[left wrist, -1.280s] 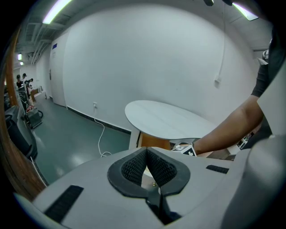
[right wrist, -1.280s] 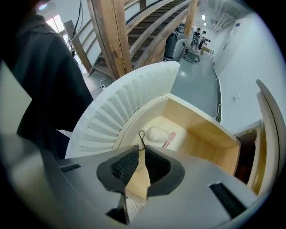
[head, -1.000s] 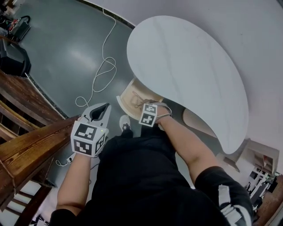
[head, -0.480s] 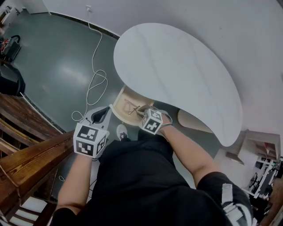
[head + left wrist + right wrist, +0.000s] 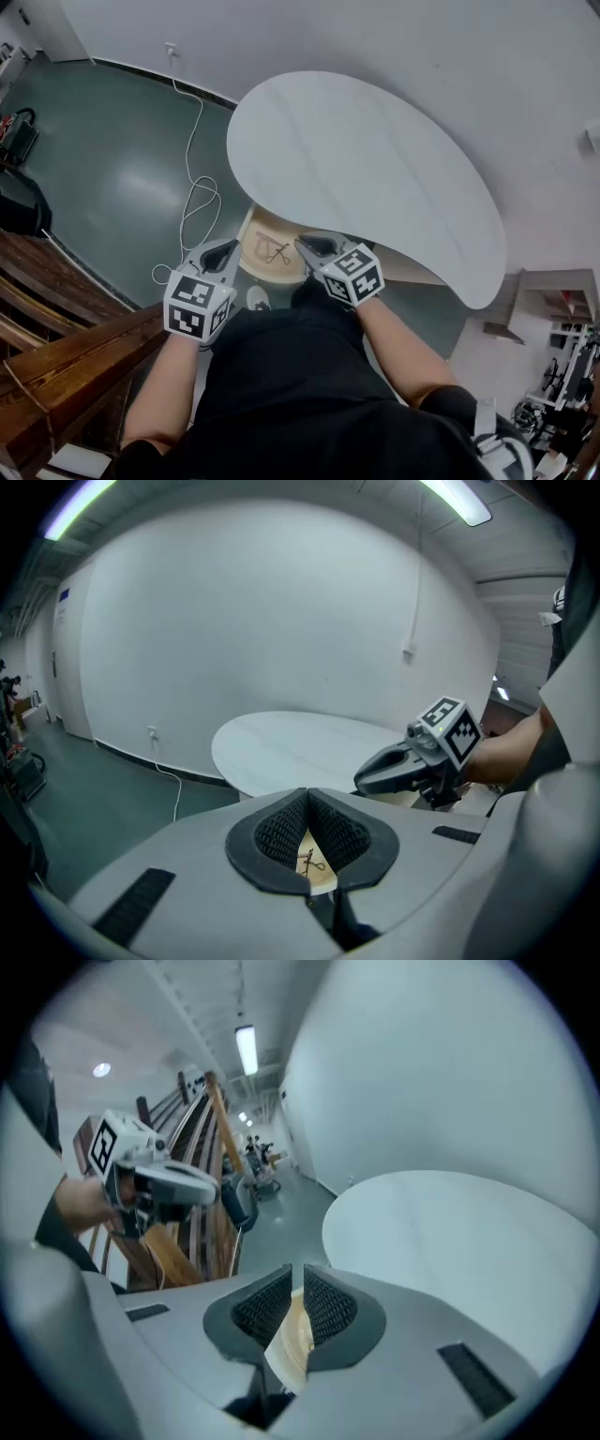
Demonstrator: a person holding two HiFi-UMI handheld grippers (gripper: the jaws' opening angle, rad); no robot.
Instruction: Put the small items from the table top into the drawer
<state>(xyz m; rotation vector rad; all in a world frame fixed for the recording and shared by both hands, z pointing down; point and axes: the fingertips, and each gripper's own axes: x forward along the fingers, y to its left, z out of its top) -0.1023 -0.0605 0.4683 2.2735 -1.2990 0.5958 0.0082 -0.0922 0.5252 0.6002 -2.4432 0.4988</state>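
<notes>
The white table top (image 5: 366, 178) looks bare. Under its near edge an open drawer (image 5: 261, 229) with a pale wood bottom holds a small wiry item (image 5: 275, 251). My left gripper (image 5: 225, 253) hovers by the drawer's left edge; its pads meet at the tips (image 5: 307, 794) with nothing held, and the item (image 5: 312, 862) shows through the gap behind them. My right gripper (image 5: 314, 246) hangs above the drawer's right side. Its jaws (image 5: 295, 1274) have just been closing a little and stand a narrow gap apart, empty, with drawer wood (image 5: 298, 1335) showing below.
A white cable (image 5: 192, 197) loops across the grey floor from a wall socket (image 5: 172, 49). Dark wooden stairs and rails (image 5: 56, 319) stand close on the left. A black bag (image 5: 14, 202) lies on the floor at the far left. My shoe (image 5: 255, 298) is below the drawer.
My right gripper has lifted up out of the drawer and rolled over, its marker cube now facing up. The left gripper has risen slightly. The wiry item stays in the drawer.
</notes>
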